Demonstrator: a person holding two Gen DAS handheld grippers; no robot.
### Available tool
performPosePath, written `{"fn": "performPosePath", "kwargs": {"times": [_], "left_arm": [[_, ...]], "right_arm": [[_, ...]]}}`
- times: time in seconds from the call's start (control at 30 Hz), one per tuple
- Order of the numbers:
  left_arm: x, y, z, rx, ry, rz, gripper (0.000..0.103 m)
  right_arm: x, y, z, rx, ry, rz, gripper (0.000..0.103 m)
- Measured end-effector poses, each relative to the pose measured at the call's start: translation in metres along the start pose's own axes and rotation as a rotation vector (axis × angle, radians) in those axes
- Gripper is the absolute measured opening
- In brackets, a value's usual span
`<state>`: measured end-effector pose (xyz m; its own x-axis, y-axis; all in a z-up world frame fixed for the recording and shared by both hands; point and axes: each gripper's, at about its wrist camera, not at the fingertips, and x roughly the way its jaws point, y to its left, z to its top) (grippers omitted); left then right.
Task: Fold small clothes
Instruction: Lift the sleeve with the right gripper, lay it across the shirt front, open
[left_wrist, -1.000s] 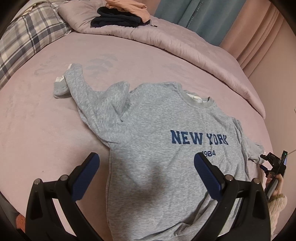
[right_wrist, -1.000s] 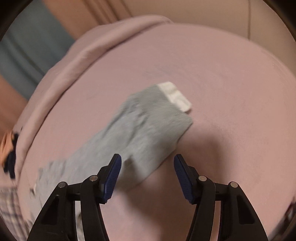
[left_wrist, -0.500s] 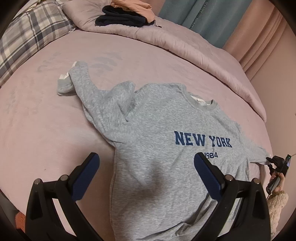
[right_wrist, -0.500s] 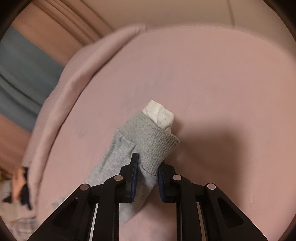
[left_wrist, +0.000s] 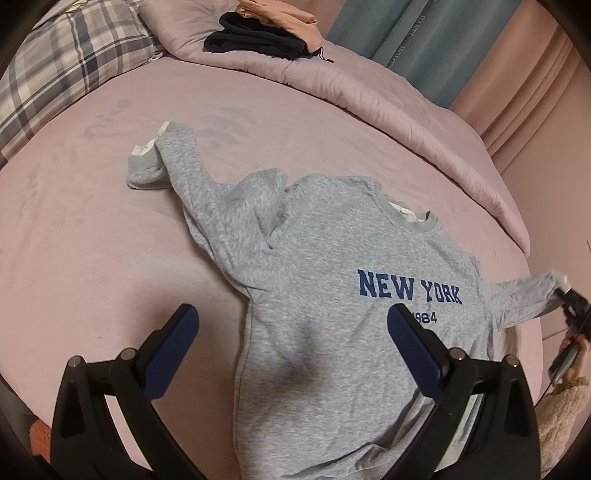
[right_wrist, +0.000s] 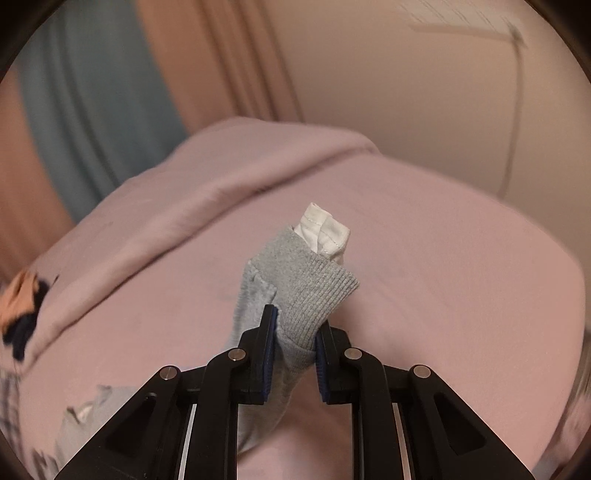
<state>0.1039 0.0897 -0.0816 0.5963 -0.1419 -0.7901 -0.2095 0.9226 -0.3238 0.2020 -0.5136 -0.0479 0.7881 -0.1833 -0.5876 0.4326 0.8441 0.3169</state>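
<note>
**Right sleeve in hand, body lying to my left**

My right gripper (right_wrist: 293, 350) is pinching the sweatshirt (left_wrist: 332, 314) cuff (right_wrist: 314, 291); the sleeve is running leftward toward the body on the bed (left_wrist: 92, 258). My left gripper (left_wrist: 291, 354) is hovering spread over the hem.

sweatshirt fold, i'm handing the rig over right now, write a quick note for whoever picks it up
Right gripper: jaws have just closed on the ribbed cuff of one sleeve, white inner cuff poking out; the sleeve is raised off the bed.
Left gripper: open, empty, hovering over the lower front of the sweatshirt.
Sweatshirt: face up, NEW YORK print showing; the other sleeve lies rumpled, stretched out to the side.
Done: one cuff gripped.
Left: fold both sleeves in, then fold the body.
</note>
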Motion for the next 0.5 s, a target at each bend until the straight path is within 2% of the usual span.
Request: {"fn": "performPosePath", "kwargs": {"times": [0.3,0.5], "left_arm": [[-0.004,0.001,0.0,0.003,-0.003,-0.015,0.102],[-0.006,0.005,0.001,-0.003,-0.008,-0.017,0.102]], "right_arm": [[-0.042,0.09,0.0,-0.241,-0.035,0.144,0.019],[-0.044,0.147,-0.02,-0.366,0.012,0.251,0.019]]}}
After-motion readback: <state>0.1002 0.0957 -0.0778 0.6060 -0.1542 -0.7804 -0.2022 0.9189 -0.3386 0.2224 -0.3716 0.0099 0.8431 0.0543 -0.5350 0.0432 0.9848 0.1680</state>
